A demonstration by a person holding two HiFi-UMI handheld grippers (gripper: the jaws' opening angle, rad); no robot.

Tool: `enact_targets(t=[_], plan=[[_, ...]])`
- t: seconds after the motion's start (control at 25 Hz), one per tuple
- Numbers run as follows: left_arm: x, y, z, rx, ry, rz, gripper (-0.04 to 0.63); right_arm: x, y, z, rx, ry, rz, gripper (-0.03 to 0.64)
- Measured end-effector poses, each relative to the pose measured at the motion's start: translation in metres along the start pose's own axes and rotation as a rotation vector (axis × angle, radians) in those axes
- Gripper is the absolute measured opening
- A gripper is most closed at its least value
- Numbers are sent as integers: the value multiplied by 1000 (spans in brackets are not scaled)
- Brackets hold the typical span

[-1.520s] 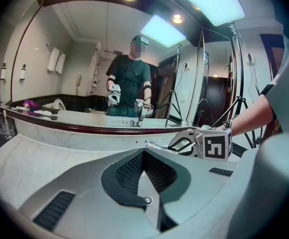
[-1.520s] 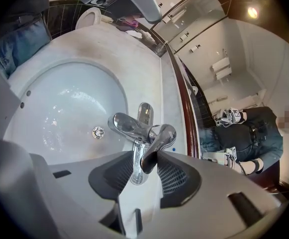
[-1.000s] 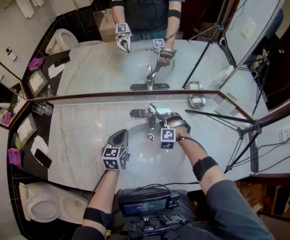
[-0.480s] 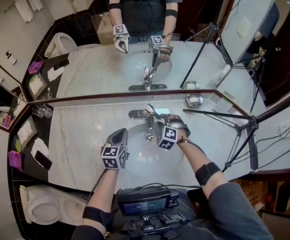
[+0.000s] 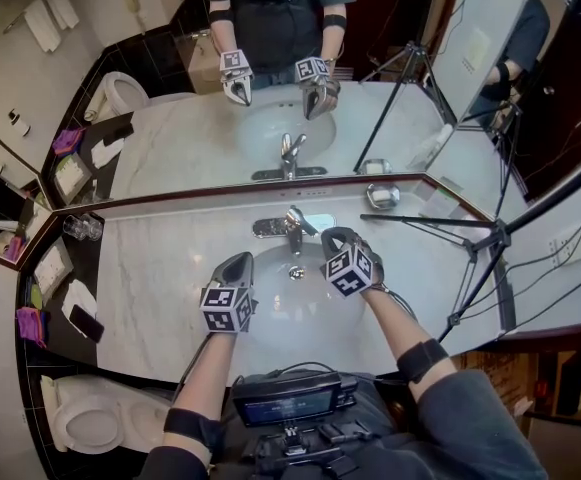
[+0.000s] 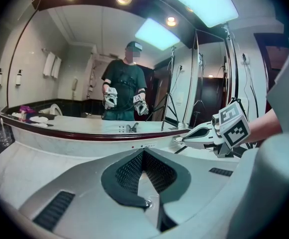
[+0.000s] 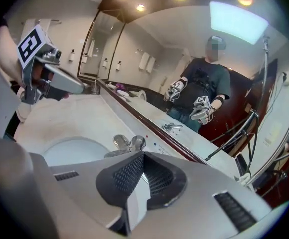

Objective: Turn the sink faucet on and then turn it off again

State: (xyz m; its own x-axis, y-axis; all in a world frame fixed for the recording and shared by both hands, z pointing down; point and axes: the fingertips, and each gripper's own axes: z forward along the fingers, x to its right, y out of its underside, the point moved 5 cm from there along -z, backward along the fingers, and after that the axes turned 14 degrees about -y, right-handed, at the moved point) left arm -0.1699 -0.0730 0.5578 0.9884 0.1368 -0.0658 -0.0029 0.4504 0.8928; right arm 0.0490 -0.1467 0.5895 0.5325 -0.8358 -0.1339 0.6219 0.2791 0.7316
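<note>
Fingers [image 7: 127,176] of the right gripper [image 5: 332,236] have just pressed together on nothing, just short of the chrome single-lever sink faucet [image 5: 292,230]; left gripper [image 5: 238,263] fingers likewise closed, empty. Closed tips could slip off the slick metal.

Polished chrome faucet [image 5: 292,230] gleams over a glossy white ceramic basin [image 5: 288,313], set in a smooth, grey-veined marble countertop [image 5: 160,268] beneath a bright glass mirror [image 5: 390,118].
</note>
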Motion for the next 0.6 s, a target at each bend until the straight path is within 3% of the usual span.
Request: enact_targets(t=[0.32,0.6], plan=[[4,-5,-3,16,9,3,0,4,4,-33,170,-14,316,18],[4,-7,-6,24,13,-2,0,3,25,-43,237,-29,460,18]])
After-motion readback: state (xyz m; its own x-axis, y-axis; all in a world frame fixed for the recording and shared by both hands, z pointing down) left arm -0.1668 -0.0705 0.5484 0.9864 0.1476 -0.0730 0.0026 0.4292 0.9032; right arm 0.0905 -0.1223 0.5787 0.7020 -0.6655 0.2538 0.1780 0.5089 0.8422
